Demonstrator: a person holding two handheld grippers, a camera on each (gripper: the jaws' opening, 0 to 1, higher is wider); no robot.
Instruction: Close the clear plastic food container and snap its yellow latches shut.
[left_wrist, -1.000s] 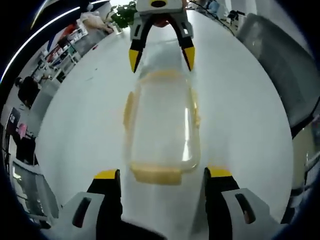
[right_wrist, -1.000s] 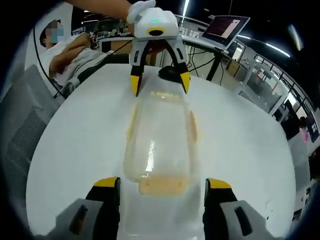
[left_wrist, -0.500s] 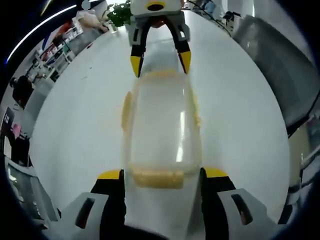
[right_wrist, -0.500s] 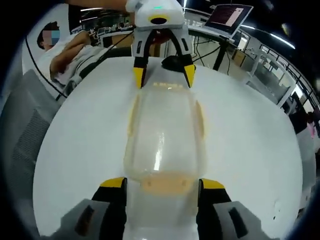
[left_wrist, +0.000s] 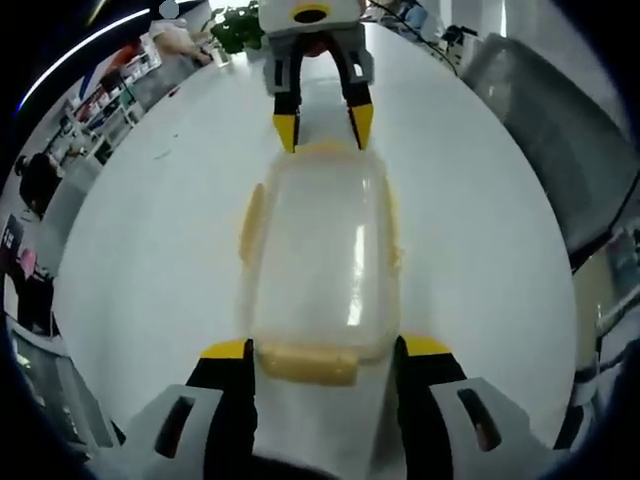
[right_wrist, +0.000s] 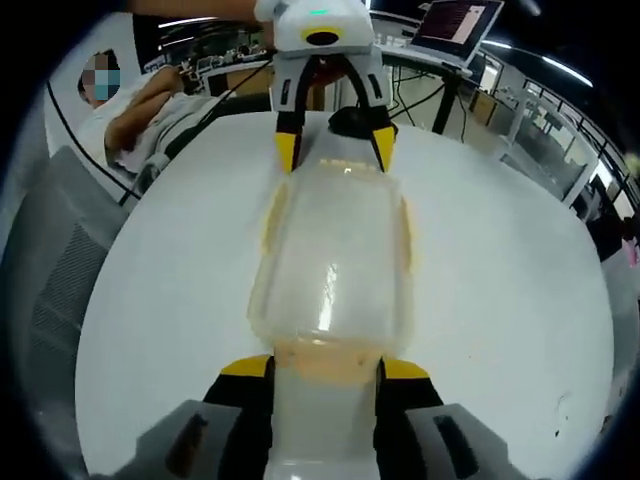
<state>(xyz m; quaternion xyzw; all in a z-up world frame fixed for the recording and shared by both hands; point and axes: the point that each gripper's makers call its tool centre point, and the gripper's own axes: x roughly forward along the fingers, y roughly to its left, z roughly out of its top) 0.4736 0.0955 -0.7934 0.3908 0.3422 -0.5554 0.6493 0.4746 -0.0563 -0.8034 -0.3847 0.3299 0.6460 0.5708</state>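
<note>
A clear container (left_wrist: 318, 255) with its lid on lies lengthwise on the white table (left_wrist: 140, 270), well in from every edge, with one gripper at each short end. In the left gripper view, the left gripper (left_wrist: 320, 350) has its yellow-tipped jaws spread to either side of the near end latch (left_wrist: 308, 363), which sits between them; whether the tips touch the box cannot be told. At the far end the right gripper (left_wrist: 320, 128) points back toward the camera, its jaws parted and bracketing the far latch (left_wrist: 322, 150). A side latch (left_wrist: 250, 222) runs along the left long wall.

In the right gripper view, the same box (right_wrist: 335, 255) fills the middle, and the right gripper (right_wrist: 325, 370) straddles its near latch (right_wrist: 325, 360) with jaws apart. The left gripper (right_wrist: 332, 150) stands opposite, jaws also apart at the far end. A grey chair (right_wrist: 50, 270) stands by the table's left edge, and a laptop (right_wrist: 455, 25) sits beyond the far edge.
</note>
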